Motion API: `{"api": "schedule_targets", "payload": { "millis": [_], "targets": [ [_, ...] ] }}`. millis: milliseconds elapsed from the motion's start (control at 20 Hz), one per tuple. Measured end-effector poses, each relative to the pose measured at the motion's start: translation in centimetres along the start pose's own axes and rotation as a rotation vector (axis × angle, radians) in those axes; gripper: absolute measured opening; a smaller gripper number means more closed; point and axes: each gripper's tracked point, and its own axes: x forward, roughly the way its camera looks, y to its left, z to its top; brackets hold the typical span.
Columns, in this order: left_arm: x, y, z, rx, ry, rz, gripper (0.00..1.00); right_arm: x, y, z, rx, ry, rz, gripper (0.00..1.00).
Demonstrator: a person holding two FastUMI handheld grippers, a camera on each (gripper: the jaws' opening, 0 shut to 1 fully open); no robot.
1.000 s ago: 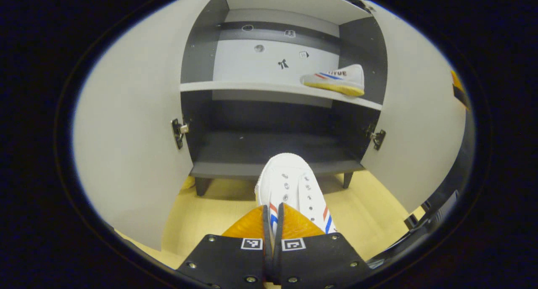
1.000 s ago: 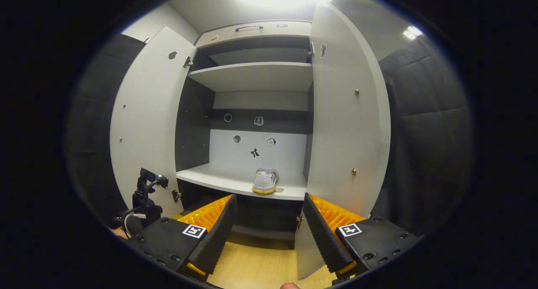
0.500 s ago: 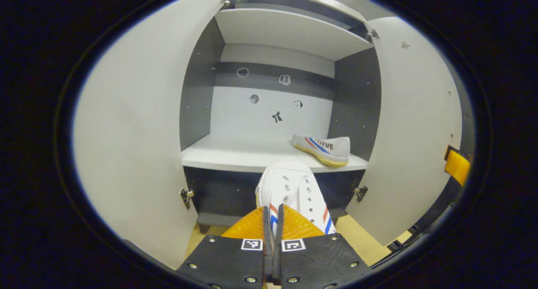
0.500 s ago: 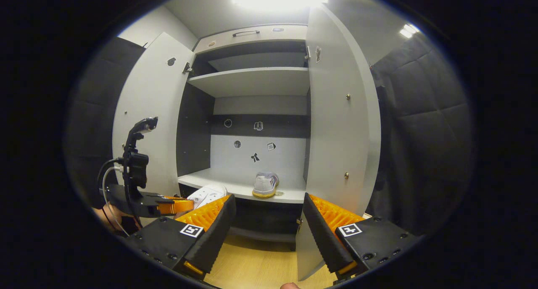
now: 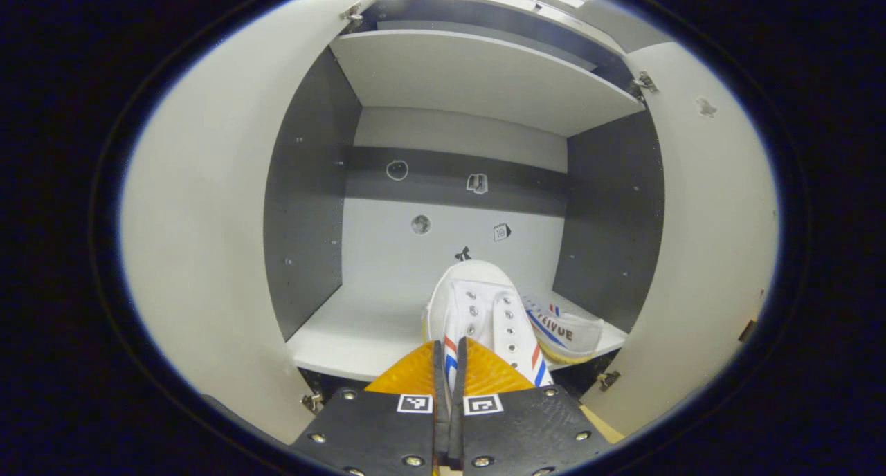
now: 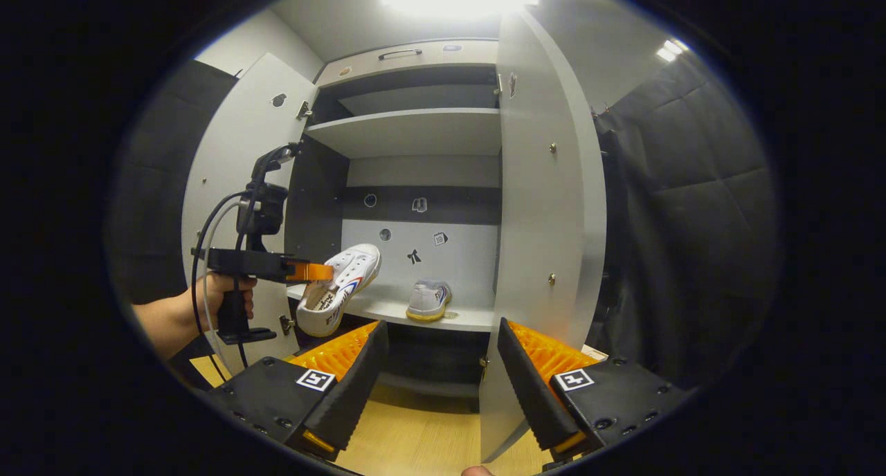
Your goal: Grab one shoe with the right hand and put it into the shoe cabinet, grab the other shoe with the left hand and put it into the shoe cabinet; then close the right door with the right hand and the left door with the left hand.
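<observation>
- While its two fingers press tight together, the left gripper (image 5: 448,365) pinches the side wall of a white canvas shoe with red and blue stripes (image 5: 484,317), toe pointing into the tall grey shoe cabinet (image 5: 484,81).
- From the right gripper view, that held shoe (image 6: 339,289) hangs in the air at the front edge of the pale middle shelf (image 6: 450,317), above it.
- A second white shoe with a yellow sole (image 6: 428,301) sits on the same shelf, to the right.
- The right gripper (image 6: 439,372) has its jaws wide apart and holds nothing.
- Both grey doors (image 6: 547,220) stand open.
</observation>
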Motion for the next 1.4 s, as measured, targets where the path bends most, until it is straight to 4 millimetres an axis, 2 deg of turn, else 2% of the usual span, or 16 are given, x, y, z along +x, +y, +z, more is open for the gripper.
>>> {"api": "schedule_targets", "payload": {
  "millis": [100, 400, 600, 650, 700, 750, 800, 850, 900, 950, 1000, 1050, 1200, 1300, 1400],
  "targets": [
    [0.9, 0.3, 0.6, -0.005, -0.014, 0.009, 0.01, 0.1, 0.0, -0.3, -0.001, -0.006, 0.005, 0.97],
    [2.6, 1.4, 0.6, -0.023, 0.010, 0.060, 0.01, 0.5, 0.5, -1.5, 0.003, 0.011, 0.025, 0.98],
    [3.0, 1.8, -0.6, -0.048, 0.074, 0.103, 0.01, 0.5, 0.6, -2.3, -0.002, 0.023, 0.036, 0.98],
    [3.1, 1.8, -1.2, -0.048, 0.098, 0.110, 0.06, 0.5, 0.7, -2.3, -0.002, 0.025, 0.037, 0.98],
    [3.1, 1.8, -1.7, -0.049, 0.121, 0.121, 0.01, 0.7, 0.7, -2.4, 0.000, 0.027, 0.038, 0.98],
    [3.5, 1.8, -2.1, -0.044, 0.143, 0.130, 0.01, 0.7, 0.7, -2.5, 0.005, 0.028, 0.040, 0.98],
    [3.7, 1.8, -2.5, -0.036, 0.165, 0.143, 0.06, 0.7, 0.8, -2.4, 0.011, 0.027, 0.042, 0.98],
    [3.9, 1.9, -3.4, -0.027, 0.185, 0.159, 0.01, 0.7, 0.9, -2.3, 0.015, 0.024, 0.044, 0.98],
    [4.2, 1.8, -4.2, -0.021, 0.202, 0.152, 0.06, 0.7, 1.0, -2.1, 0.017, 0.020, 0.045, 0.98],
    [4.0, 2.0, -4.0, -0.005, 0.182, 0.146, 0.12, 0.6, 1.1, -1.9, 0.016, 0.015, 0.047, 0.98],
    [4.1, 2.2, -3.3, 0.019, 0.150, 0.157, 0.14, 0.6, 1.3, -1.7, 0.014, 0.011, 0.049, 0.98],
    [3.3, 2.2, -2.2, 0.044, 0.114, 0.163, 0.16, 0.5, 1.4, -1.6, 0.013, 0.008, 0.051, 0.98],
    [0.5, 1.5, 0.3, 0.079, 0.036, 0.142, 0.67, 0.0, 2.0, -1.1, 0.022, -0.001, 0.058, 0.97],
    [-2.2, 0.8, 2.1, 0.111, -0.007, 0.130, 1.00, -0.5, 2.5, -0.5, 0.028, -0.008, 0.062, 0.98],
    [-5.2, -0.1, 3.6, 0.132, -0.044, 0.120, 1.00, -1.1, 3.1, 0.2, 0.029, -0.022, 0.065, 0.98]
  ]
}}
